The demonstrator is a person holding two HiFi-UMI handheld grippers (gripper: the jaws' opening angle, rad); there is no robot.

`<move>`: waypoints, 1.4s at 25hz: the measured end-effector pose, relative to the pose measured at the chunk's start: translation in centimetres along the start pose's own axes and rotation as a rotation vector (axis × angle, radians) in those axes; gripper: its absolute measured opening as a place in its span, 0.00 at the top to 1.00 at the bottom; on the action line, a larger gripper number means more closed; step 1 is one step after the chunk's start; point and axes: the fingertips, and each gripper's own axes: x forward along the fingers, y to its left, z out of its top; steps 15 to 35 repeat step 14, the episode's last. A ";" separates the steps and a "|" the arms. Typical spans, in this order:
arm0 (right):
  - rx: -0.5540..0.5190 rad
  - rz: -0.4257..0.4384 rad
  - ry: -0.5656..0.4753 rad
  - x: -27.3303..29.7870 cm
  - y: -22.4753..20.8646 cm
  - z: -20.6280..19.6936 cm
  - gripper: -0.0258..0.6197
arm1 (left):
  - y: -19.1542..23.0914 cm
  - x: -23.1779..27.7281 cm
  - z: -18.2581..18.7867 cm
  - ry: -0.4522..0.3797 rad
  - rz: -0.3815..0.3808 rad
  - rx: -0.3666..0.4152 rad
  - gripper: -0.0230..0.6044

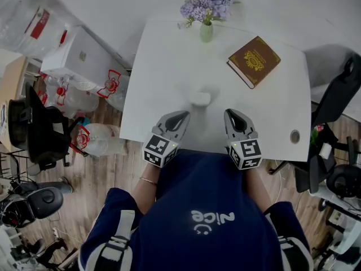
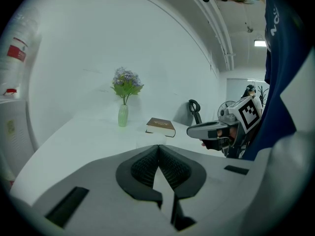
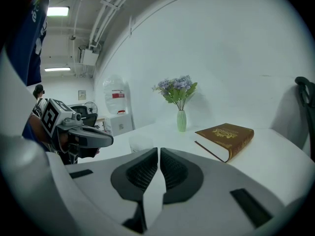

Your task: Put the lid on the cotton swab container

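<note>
A small pale, see-through cotton swab container (image 1: pixel 200 99) stands near the front middle of the white table (image 1: pixel 169 66). I cannot make out a separate lid. My left gripper (image 1: pixel 181 115) hovers at the table's front edge, just left of and nearer than the container, shut with nothing in it. My right gripper (image 1: pixel 232 113) mirrors it on the right, also shut and empty. In the left gripper view the container (image 2: pixel 149 139) shows just beyond the left gripper's (image 2: pixel 158 146) closed tips. The right gripper view has the container (image 3: pixel 140 142) left of the right gripper's (image 3: pixel 159 149) closed tips.
A brown book (image 1: pixel 254 61) lies at the table's back right. A green vase of purple flowers (image 1: pixel 206 31) stands at the back middle. A round grommet (image 1: pixel 295 136) sits near the front right corner. Water bottles (image 1: pixel 96 137) and chairs (image 1: pixel 34 131) flank the table.
</note>
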 end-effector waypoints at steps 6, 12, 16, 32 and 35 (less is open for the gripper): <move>-0.009 0.006 0.003 0.1 0.1 0.0 0.87 | 0.1 -0.1 -0.3 0.003 0.011 0.002 0.93; -0.024 0.013 0.020 0.3 0.1 -0.3 0.87 | 0.1 0.1 -0.1 0.014 0.016 0.002 0.93; -0.031 0.016 0.026 0.4 0.1 -0.4 0.88 | 0.2 0.2 -0.4 0.016 0.016 0.005 0.93; -0.031 0.016 0.026 0.4 0.1 -0.4 0.88 | 0.2 0.2 -0.4 0.016 0.016 0.005 0.93; -0.031 0.016 0.026 0.4 0.1 -0.4 0.88 | 0.2 0.2 -0.4 0.016 0.016 0.005 0.93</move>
